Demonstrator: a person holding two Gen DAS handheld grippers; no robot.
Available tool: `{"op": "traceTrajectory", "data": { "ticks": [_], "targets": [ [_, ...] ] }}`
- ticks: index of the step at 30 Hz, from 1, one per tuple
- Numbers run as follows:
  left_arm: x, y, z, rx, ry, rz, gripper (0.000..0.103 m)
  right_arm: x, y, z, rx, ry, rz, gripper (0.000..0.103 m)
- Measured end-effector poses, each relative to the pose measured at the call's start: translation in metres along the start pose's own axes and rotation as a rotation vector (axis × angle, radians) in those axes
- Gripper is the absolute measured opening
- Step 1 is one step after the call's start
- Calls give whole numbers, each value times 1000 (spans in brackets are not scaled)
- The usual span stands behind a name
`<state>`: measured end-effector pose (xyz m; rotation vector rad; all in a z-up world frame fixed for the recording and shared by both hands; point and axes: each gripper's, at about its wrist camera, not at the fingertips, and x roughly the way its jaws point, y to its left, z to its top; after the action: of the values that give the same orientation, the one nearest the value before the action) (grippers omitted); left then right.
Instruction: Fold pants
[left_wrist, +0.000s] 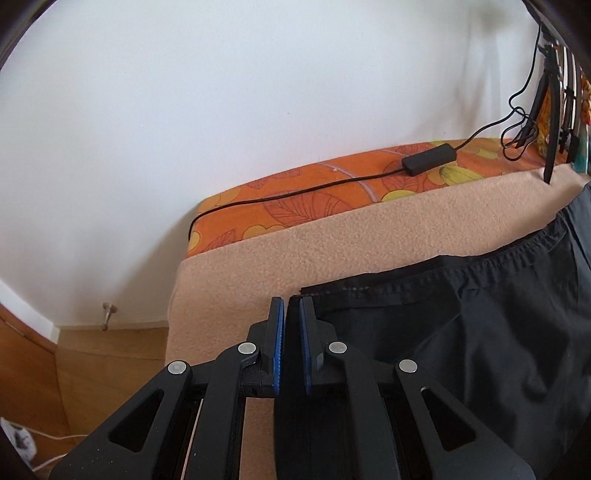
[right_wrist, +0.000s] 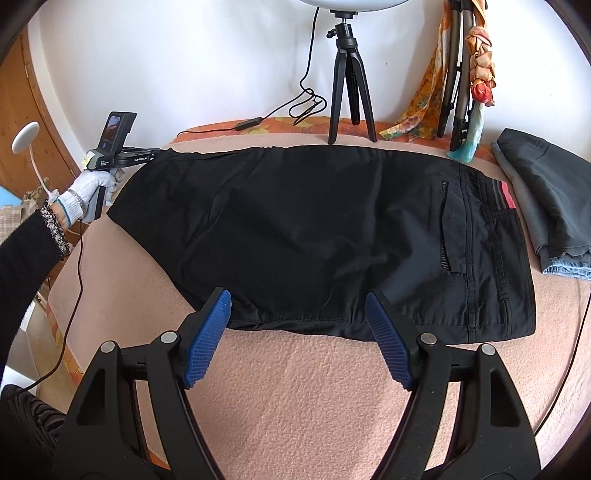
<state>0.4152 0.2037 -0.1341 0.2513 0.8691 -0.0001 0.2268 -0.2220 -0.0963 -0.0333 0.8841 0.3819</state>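
Two grippers | left gripper pinched shut on the pants hem at their far-left end | right gripper gaped empty just over their near edge | pants lay left-right on the bed.

My left gripper is matt black plastic with ribbed blue rubbery pads and dull silver metal pins. My right gripper has the same matt frame and grooved blue pads. The pants are thin black woven cloth, faintly sheened, with stitched seams. The blanket under them is nubbly peach fleece, over a smoother orange printed sheet. My glove is knitted white cloth. The tripod looks matt black plastic, the floor smooth wood
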Motion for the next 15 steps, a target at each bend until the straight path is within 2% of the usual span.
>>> {"op": "traceTrajectory", "data": {
  "ticks": [1,2,4,5,6,9,13,15],
  "targets": [
    [1,4,0,-20,10,4,11,2,0,0,-1,5,-1,78],
    [0,9,-1,-44,20,8,22,4,-1,0,0,8,-1,77],
    [-9,17,-3,-70,13,50,34,7,-1,1,5,15,6,77],
    [-15,19,-4,-78,1,54,34,8,-2,1,6,16,7,78],
    [-24,21,-6,-86,-11,43,35,9,-1,1,0,17,5,78],
    [-55,15,-14,-89,-30,8,44,16,2,0,-46,28,-8,78],
    [-94,-7,-35,-86,-35,-87,54,31,8,-2,-80,49,24,77],
    [-108,-16,-51,-112,-20,-153,55,38,19,-6,-146,54,25,78]
  ]
}}
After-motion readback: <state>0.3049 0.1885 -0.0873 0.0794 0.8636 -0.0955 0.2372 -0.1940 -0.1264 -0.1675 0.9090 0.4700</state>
